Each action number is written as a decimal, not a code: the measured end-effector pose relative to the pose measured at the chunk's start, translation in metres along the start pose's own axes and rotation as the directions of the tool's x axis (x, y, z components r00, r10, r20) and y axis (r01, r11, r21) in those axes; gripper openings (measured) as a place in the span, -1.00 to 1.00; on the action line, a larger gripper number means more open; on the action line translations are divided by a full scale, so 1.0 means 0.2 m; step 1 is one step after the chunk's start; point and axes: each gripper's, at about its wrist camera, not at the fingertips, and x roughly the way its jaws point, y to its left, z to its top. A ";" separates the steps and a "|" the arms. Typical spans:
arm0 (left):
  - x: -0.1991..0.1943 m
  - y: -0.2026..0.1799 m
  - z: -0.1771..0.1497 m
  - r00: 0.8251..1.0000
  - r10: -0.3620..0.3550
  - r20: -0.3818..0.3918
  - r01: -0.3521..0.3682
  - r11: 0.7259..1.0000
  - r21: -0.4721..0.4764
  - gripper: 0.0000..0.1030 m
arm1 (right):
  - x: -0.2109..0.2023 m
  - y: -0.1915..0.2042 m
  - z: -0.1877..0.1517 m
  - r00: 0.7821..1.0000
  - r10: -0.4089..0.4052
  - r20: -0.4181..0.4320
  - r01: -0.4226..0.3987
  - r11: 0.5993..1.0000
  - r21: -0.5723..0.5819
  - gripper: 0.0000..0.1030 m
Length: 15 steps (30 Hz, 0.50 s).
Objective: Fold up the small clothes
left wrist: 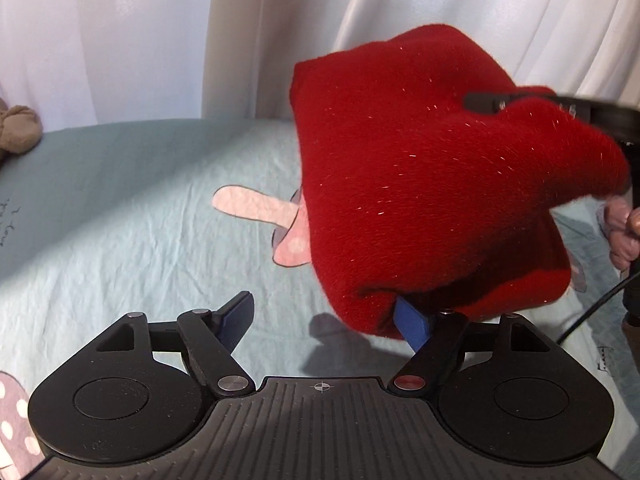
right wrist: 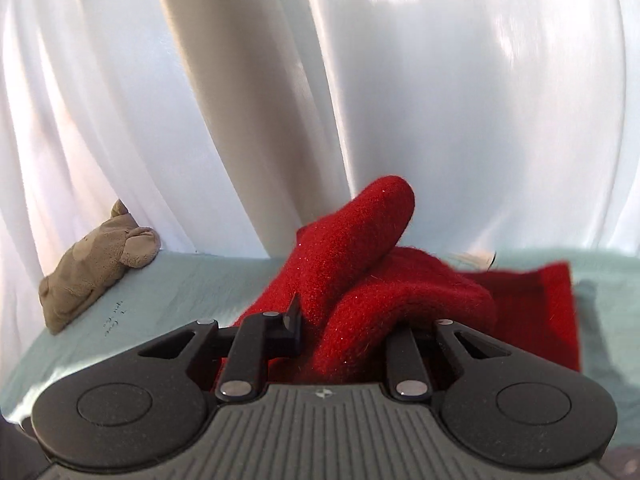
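Red cloth [left wrist: 420,184] bunched, lifted off bed [left wrist: 140,208]; folding barely begun. Left gripper [left wrist: 328,316] spread wide; right gripper [right wrist: 352,320] closure hidden by cloth.

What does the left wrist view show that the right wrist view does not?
Only the left wrist view shows the pink cartoon print on the sheet, the person's hand, and the left tool wide open. Only the right wrist view shows the red garment bunched in the right tool and part of it lying flat. Both show the red garment, the grey plush toy, the light blue sheet and white curtains.
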 end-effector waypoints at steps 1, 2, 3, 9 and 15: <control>-0.01 -0.01 0.01 1.000 -0.011 0.005 0.011 1.000 0.010 0.65 | -0.02 -0.01 -0.03 0.999 -0.039 0.009 0.040 0.997 -0.064 -0.64; -0.01 -0.02 0.01 1.000 -0.020 0.004 0.020 1.000 0.019 0.65 | -0.02 -0.04 -0.06 0.998 -0.068 0.006 0.068 0.992 -0.109 -0.64; 0.01 -0.04 0.02 1.000 -0.027 -0.004 0.027 0.999 0.032 0.65 | 0.00 -0.09 -0.11 0.996 -0.090 -0.016 0.087 0.987 -0.136 -0.59; -0.07 -0.06 0.05 0.999 -0.032 -0.004 0.033 0.997 0.077 0.61 | -0.09 -0.28 -0.21 0.953 -0.290 -0.091 0.285 0.957 -0.057 0.17; -0.14 -0.02 0.19 0.994 0.015 0.108 -0.013 1.000 -0.018 0.72 | -0.39 -0.06 -0.20 0.984 -0.166 0.063 0.167 0.986 -0.025 -0.27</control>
